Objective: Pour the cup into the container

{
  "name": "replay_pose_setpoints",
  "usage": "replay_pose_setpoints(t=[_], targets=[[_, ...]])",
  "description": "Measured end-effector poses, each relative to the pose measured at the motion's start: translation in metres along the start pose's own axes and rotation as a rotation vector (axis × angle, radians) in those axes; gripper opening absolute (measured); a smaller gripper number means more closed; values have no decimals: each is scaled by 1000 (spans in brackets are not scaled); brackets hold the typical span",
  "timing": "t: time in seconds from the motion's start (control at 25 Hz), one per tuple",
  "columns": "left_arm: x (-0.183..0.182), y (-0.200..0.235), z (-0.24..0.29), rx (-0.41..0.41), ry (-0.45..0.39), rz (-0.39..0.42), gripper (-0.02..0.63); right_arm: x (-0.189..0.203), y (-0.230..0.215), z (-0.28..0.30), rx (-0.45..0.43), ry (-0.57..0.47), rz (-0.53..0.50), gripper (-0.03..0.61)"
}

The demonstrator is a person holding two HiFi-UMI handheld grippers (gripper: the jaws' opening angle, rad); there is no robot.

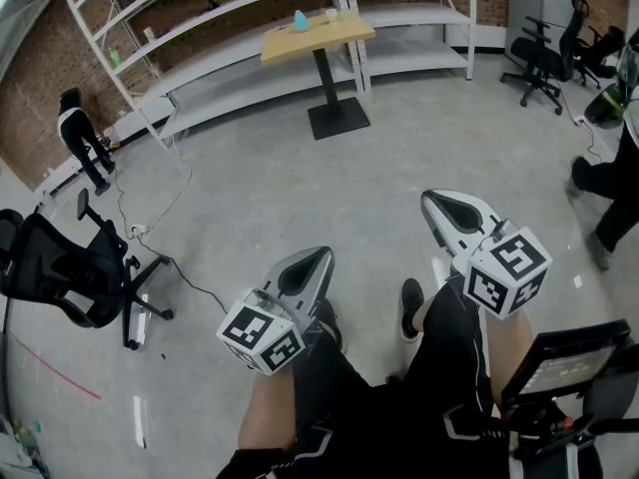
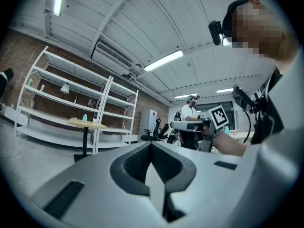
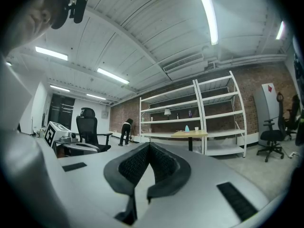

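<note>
Two grippers are held low above the person's legs [image 1: 439, 367], apart from each other. The left gripper [image 1: 318, 259] is seen with its jaws pressed together and nothing between them. The right gripper [image 1: 442, 204] is likewise closed and empty. Beyond both, bare concrete floor [image 1: 260, 188] is seen. Farther off, well apart from either gripper, a small wooden desk [image 1: 329, 38] is stood on a black pedestal. On it a white cup [image 1: 330, 14] is set near a blue item [image 1: 301, 20], too small to be identified. White shelving [image 1: 200, 28] is ranged behind the desk against a brick wall [image 1: 40, 98].
</note>
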State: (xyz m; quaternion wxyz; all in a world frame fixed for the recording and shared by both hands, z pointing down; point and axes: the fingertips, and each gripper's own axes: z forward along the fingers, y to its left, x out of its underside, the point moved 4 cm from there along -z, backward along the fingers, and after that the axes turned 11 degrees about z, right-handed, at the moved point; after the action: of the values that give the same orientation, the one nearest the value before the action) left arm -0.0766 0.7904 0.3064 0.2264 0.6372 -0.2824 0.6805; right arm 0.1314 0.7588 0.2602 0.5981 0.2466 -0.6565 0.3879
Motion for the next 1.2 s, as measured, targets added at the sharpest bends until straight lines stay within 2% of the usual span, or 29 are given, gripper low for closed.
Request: replay_pose_setpoints(t=[0.24, 0.44, 0.8, 1.04, 1.2], targets=[[4, -6, 6, 51, -8, -2, 2, 1, -5, 0, -5, -17, 33, 2], [12, -4, 12, 50, 0, 27, 2, 7, -10, 11, -11, -2, 49, 2], [33, 31, 77, 51, -1, -8, 2, 33, -84, 62, -21, 26, 100, 2], [20, 56, 83, 61, 14, 7, 2, 12, -84, 78, 5, 14, 94, 2], [7, 73, 96, 65, -4, 21, 2, -5, -91, 92, 19, 0, 73, 2]])
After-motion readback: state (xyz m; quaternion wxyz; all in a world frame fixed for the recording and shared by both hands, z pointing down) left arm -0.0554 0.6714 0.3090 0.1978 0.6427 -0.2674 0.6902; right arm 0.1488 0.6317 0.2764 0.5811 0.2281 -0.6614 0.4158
